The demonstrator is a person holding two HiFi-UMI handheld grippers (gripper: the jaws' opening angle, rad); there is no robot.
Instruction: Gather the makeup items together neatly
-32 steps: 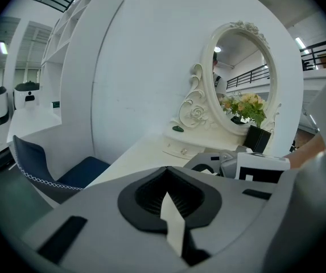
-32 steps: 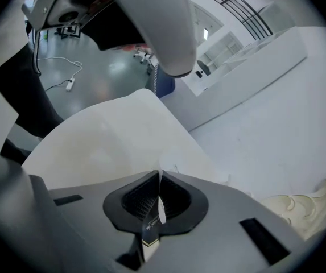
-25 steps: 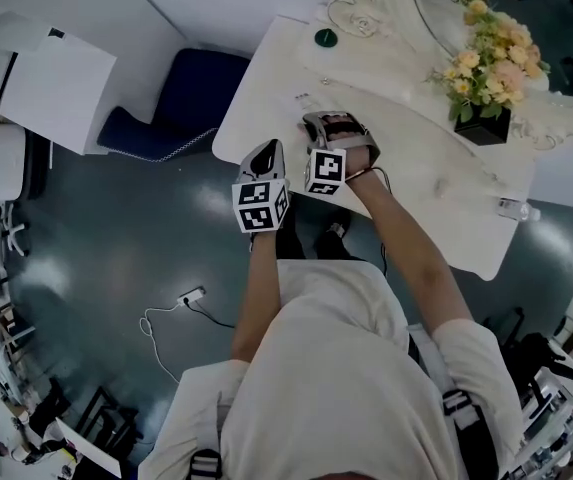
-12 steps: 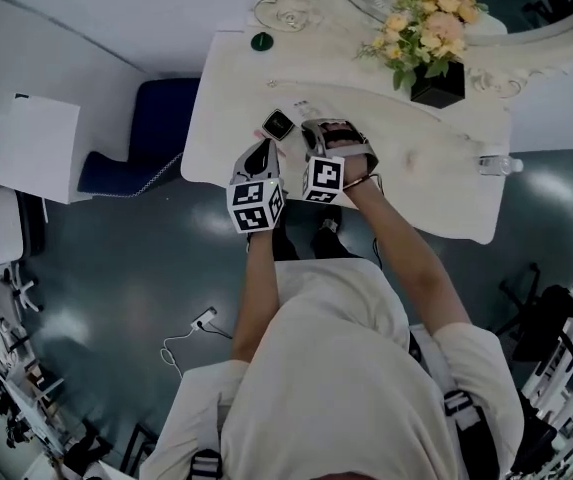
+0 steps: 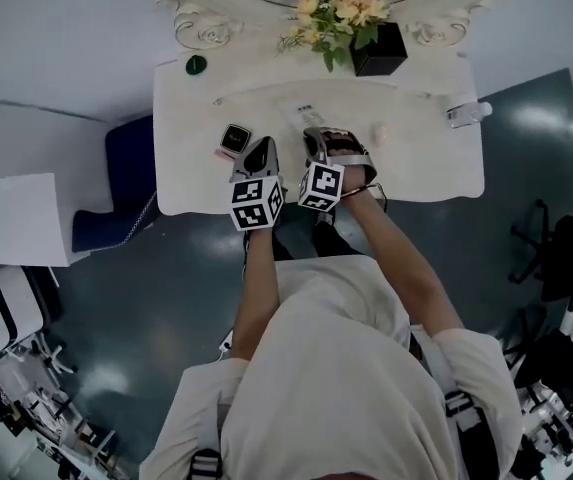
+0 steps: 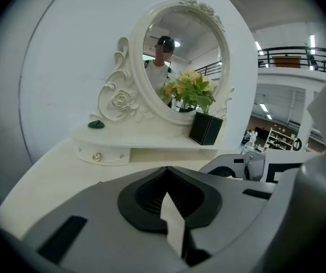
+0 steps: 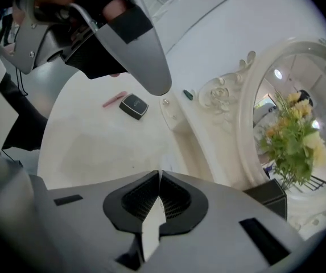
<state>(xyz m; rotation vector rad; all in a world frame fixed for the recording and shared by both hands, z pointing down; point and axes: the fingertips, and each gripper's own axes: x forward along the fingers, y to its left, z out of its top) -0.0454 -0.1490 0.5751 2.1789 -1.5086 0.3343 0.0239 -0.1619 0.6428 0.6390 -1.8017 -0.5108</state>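
Note:
A black square compact (image 5: 234, 138) lies near the white dressing table's (image 5: 416, 173) front left corner, with a pink stick (image 5: 223, 154) beside it. Both show in the right gripper view: the compact (image 7: 134, 106) and the pink stick (image 7: 115, 99). A small green item (image 5: 196, 65) sits on the raised back shelf. My left gripper (image 5: 262, 149) hovers just right of the compact, shut and empty, as its own view shows (image 6: 165, 175). My right gripper (image 5: 317, 136) is next to it over the table's front middle, shut and empty too (image 7: 159, 178).
An ornate mirror (image 6: 180, 61) stands at the back, with flowers in a black box (image 5: 378, 50) before it. A clear bottle (image 5: 463, 113) lies at the table's right end. A blue chair (image 5: 116, 193) stands left of the table. Small pale packets (image 5: 301, 113) lie mid-table.
The head view has swung so the table now lies straight ahead. Both grippers have moved along the front edge, and the compact and pink stick have come into view beside the left one.

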